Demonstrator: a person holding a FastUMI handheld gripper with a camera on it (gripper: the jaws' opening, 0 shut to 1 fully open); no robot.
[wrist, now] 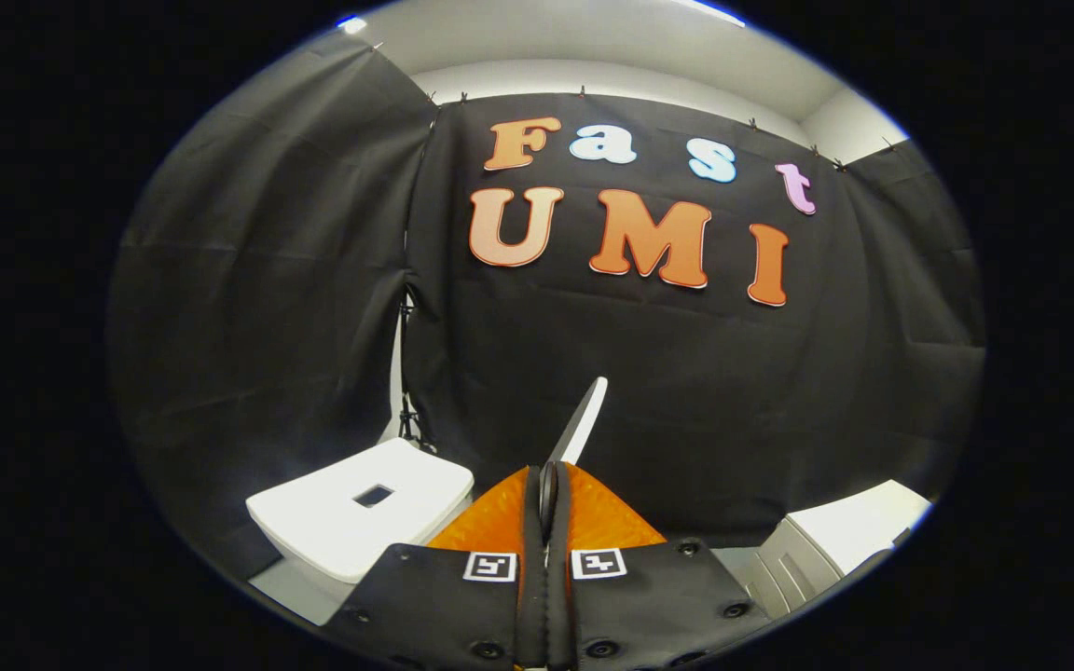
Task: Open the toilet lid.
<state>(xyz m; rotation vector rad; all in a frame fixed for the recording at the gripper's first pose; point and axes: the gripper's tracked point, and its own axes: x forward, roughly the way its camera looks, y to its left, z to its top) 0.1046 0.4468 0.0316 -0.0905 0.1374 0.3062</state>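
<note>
My gripper [548, 489] is shut on the thin rim of the white toilet lid [584, 415], with a finger pressed on each side of it. I see the lid edge-on as a narrow pale sliver that rises from between the fingers and leans a little to the right against the black cloth. The white toilet tank [341, 527], with a small dark flush button [373, 495] on top, sits to the left of the fingers and a little beyond them. The bowl and seat are hidden under the gripper.
A white boxy unit [859, 536] with ribbed grey sides stands to the right of the fingers. Black cloth walls close in the booth at the back and on both sides. A thin stand [406, 410] rises behind the tank at the seam of the cloth.
</note>
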